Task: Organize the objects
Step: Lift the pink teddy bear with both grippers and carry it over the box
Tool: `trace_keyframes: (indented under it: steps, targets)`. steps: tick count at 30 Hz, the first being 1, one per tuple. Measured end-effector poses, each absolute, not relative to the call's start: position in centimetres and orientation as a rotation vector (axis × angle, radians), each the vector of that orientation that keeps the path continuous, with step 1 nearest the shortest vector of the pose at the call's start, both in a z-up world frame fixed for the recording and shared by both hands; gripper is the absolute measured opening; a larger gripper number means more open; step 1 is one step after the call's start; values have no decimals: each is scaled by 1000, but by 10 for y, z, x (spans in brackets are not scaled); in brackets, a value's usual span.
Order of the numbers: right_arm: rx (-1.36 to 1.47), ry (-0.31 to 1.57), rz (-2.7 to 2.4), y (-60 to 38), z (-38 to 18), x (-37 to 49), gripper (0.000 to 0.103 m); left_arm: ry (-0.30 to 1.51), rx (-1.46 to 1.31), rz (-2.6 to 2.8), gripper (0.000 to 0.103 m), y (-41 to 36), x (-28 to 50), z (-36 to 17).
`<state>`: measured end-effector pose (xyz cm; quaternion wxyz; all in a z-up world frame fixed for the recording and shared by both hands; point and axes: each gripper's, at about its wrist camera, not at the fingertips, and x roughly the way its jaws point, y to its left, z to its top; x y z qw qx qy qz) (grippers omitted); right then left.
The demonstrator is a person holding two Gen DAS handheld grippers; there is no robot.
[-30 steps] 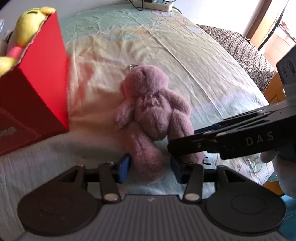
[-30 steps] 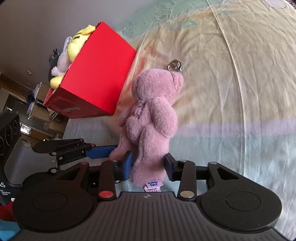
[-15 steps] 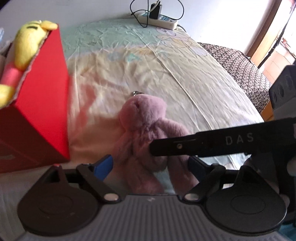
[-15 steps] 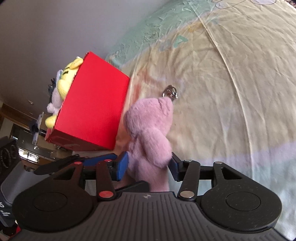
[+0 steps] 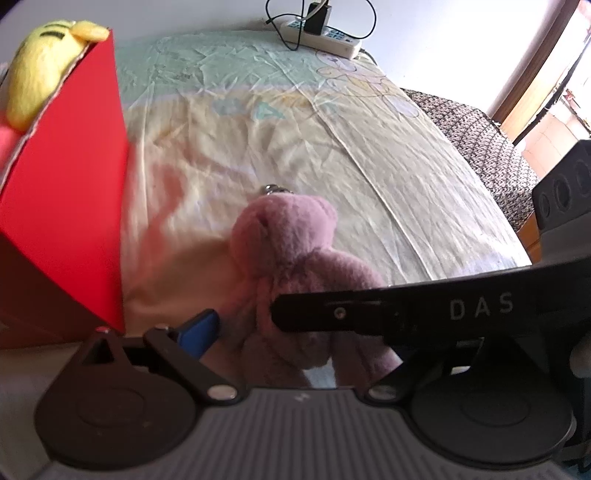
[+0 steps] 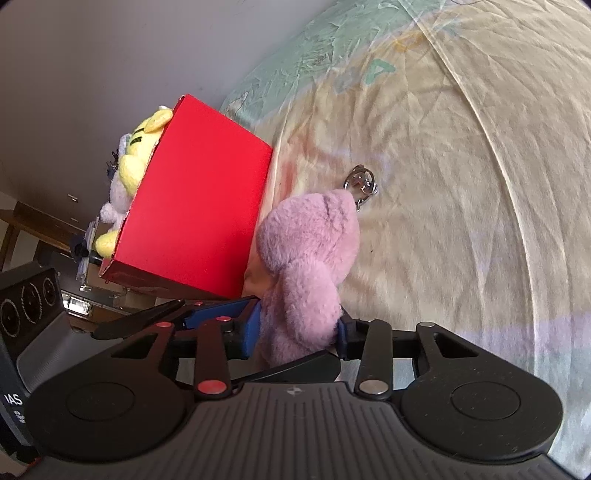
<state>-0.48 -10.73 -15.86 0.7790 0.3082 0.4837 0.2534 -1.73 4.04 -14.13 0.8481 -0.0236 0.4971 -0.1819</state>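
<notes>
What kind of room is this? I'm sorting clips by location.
Most likely a bedroom. The work surface is a bed with a wrinkled printed bedsheet, a power strip lies at its far end by the wall, and a pink plush bear lies beside a red box of soft toys.

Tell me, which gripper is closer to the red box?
Left. The left gripper is open around the pink bear's legs, on the side facing the red box. The right gripper, clamped on the bear, sits farther out.
</notes>
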Motion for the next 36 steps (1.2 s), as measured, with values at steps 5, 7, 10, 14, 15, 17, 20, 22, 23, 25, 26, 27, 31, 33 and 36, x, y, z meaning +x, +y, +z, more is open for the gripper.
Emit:
trace_keyframes:
  steps: [5,7,10,14,15,17,20,22,23,25,26,27,31,33,36]
  targets:
    - [648,1030,582,-108,-149,-16,40,1040,-43,-409,92,41,-25,-135]
    - [647,1019,598,-109,-145,-20,40,1030,-33,-415,92,40,-29,-131]
    - [658,1002,611,-110,-138,-25,40,1007,-25,-421,91,40,-34,-122]
    - [677,961,635,-112,-126,-30,40,964,-25,-423,90,42,-42,-106]
    - [679,947,643,-111,-122,-31,40,950,-23,-420,90,43,-45,-101]
    - [681,925,659,-110,-114,-33,40,923,-20,-415,90,44,-49,-92]
    - [681,888,686,-108,-103,-35,40,880,-15,-403,90,48,-57,-78]
    - [684,862,706,-106,-96,-35,40,851,-15,-395,90,51,-62,-68]
    - [686,851,716,-105,-92,-35,40,838,-13,-390,90,52,-64,-64]
    - [685,827,737,-101,-85,-36,40,812,-7,-378,90,56,-69,-55]
    - [686,816,745,-99,-81,-36,40,797,-6,-373,90,58,-71,-51]
    - [687,806,751,-96,-77,-36,40,781,-7,-370,90,61,-73,-46]
    - [679,757,763,-85,-60,-37,40,729,-17,-373,90,75,-78,-31]
    - [671,728,760,-76,-52,-38,40,704,-15,-380,90,84,-80,-23]
    - [663,690,754,-60,-43,-37,40,670,-7,-389,90,100,-81,-13]
